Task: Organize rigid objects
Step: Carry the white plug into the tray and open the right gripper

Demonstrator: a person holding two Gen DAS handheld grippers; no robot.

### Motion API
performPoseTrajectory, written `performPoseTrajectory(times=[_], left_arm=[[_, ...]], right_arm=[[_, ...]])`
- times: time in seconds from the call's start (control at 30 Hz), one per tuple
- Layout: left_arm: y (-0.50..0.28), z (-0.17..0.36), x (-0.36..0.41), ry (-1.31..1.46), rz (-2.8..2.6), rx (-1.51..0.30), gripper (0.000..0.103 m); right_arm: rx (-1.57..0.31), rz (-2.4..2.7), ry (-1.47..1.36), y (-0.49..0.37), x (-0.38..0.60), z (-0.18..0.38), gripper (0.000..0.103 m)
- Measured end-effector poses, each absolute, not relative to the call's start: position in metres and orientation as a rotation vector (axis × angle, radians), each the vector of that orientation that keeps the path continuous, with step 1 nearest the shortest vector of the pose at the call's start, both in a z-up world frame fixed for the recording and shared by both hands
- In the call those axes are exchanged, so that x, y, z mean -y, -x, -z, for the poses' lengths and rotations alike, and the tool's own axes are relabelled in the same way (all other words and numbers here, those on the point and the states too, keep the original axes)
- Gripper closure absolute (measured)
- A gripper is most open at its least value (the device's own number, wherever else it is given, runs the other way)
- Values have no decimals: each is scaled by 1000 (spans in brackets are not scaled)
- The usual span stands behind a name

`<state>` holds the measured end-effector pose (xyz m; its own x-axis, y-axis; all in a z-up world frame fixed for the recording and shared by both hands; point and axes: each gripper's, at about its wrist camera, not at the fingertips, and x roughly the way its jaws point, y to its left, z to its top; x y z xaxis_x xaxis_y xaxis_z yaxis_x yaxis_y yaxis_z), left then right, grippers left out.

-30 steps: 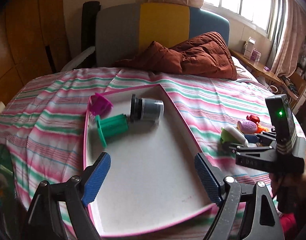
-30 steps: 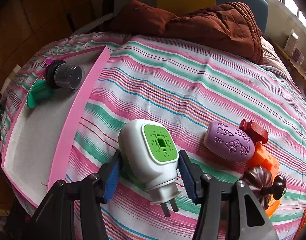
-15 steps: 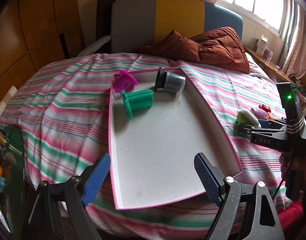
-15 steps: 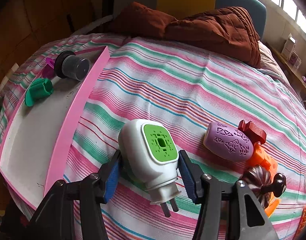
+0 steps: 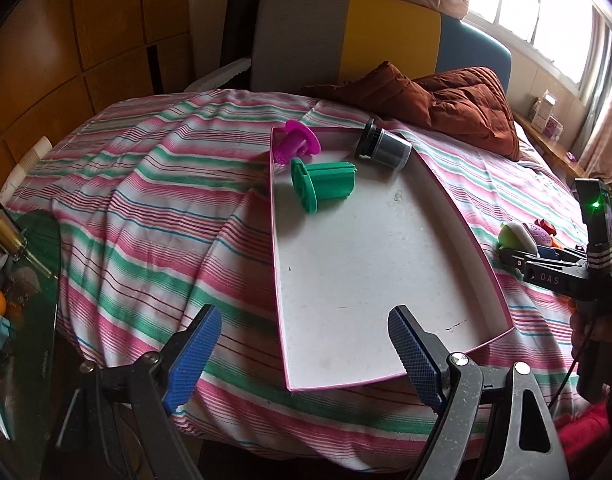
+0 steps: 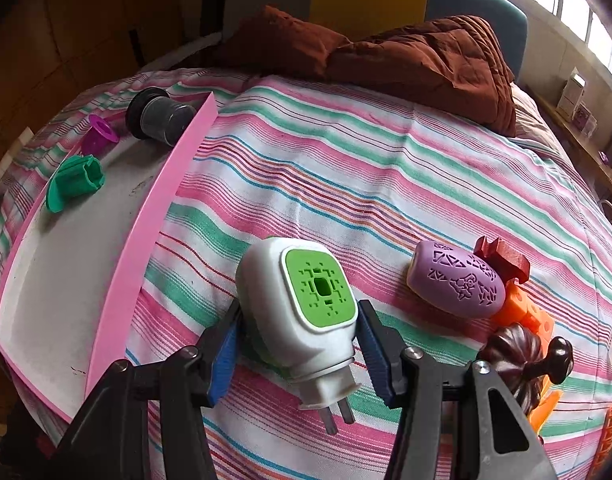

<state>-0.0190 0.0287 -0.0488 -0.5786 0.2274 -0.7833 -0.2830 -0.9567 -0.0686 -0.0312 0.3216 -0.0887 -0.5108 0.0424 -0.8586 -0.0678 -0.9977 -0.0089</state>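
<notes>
A white plug-in device with a green face (image 6: pixel 302 308) lies on the striped bedspread between the fingers of my right gripper (image 6: pixel 298 344), whose jaws are shut on its sides; it also shows in the left wrist view (image 5: pixel 515 238). A pink-rimmed white tray (image 5: pixel 457 216) (image 6: pixel 158 208) holds a green spool (image 5: pixel 321 184) (image 6: pixel 76 180), a magenta cup (image 5: pixel 296 146) (image 6: pixel 100 136) and a dark grey cylinder (image 5: pixel 383 150) (image 6: pixel 160 118). My left gripper (image 5: pixel 304 356) is open and empty, hanging over the tray's near left corner.
A lilac patterned egg shape (image 6: pixel 457 284), a red block (image 6: pixel 501 258), orange pieces (image 6: pixel 525 316) and a dark brown knob (image 6: pixel 517 356) lie right of the plug-in device. A brown quilt (image 6: pixel 405 56) lies at the bed's far side. A glass side table (image 5: pixel 22 300) stands at left.
My left gripper has pulled back and to the left, so the tray sits further right in its view. The right gripper stays shut on the plug-in device, barely moved.
</notes>
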Motion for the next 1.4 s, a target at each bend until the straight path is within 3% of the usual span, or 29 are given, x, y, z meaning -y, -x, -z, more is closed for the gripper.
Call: performPoseTrajectory(times=[0.5,0.87,1.03,1.2,1.33,1.4], left_arm=[[18,49,9,1214,-2593,18,17],[21,48,23,1210,-2622,21,17],[22,50,26,1228,-2620,30,17],[21,50,25,1227,-2623,25,17],[19,49,23,1225,-2624,15,17],[18,49,23,1224,-2623,10,17]], right_arm=[[-83,-2844,1417,45,-234,29,48],[-96,-2684,1526,120,-200,71,48],[-3,-2668,1524,126,-193,79,47],[-46,-2696,1539,120,-197,77,47],[-63,-2738,1522,108,-196,70,34],[-72,-2765,1494,100,-196,63,34]])
